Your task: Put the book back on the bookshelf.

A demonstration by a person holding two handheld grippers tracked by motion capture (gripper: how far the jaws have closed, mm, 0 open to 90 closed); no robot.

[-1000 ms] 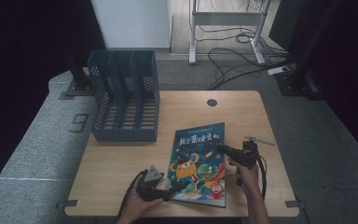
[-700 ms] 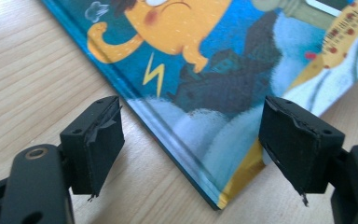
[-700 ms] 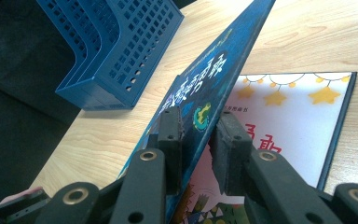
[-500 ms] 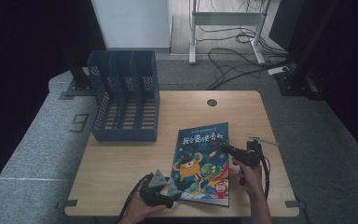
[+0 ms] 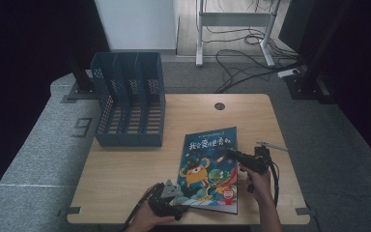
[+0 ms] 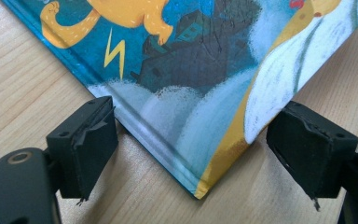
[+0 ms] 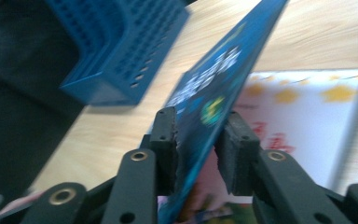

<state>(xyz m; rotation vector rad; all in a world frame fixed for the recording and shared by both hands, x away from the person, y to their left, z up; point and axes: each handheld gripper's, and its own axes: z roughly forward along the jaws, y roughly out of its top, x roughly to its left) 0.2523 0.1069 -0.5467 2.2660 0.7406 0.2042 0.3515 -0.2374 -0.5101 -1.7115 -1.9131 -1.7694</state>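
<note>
You are working at a light wooden table (image 5: 125,169) on a children's picture book (image 5: 208,166) with a blue cartoon cover, lying toward the near right of the tabletop. A blue file rack (image 5: 128,99) with upright slots is standing well apart from it, at the far left.

Your right gripper (image 5: 234,155) is now closing on the book's cover at its right-hand edge. In the right gripper view the two black jaws are pinching the blue cover (image 7: 214,100), which is tilting up away from the white inner page (image 7: 307,121) beneath. A second ago the cover was lying flat; it is now being peeled open, or the book is starting to lift from that side.

Your left gripper (image 5: 178,210) has been sliding in along the near edge toward the book's near left corner. In the left gripper view its jaws are standing wide apart on either side of that corner (image 6: 200,189), one pad (image 6: 91,140) just beside the spine edge, holding nothing yet.

This probably means you are getting the book under control with both hands: the right grip is raising it, and the left one is lining up to clamp the corner. The rack looks like the likely destination.
</note>
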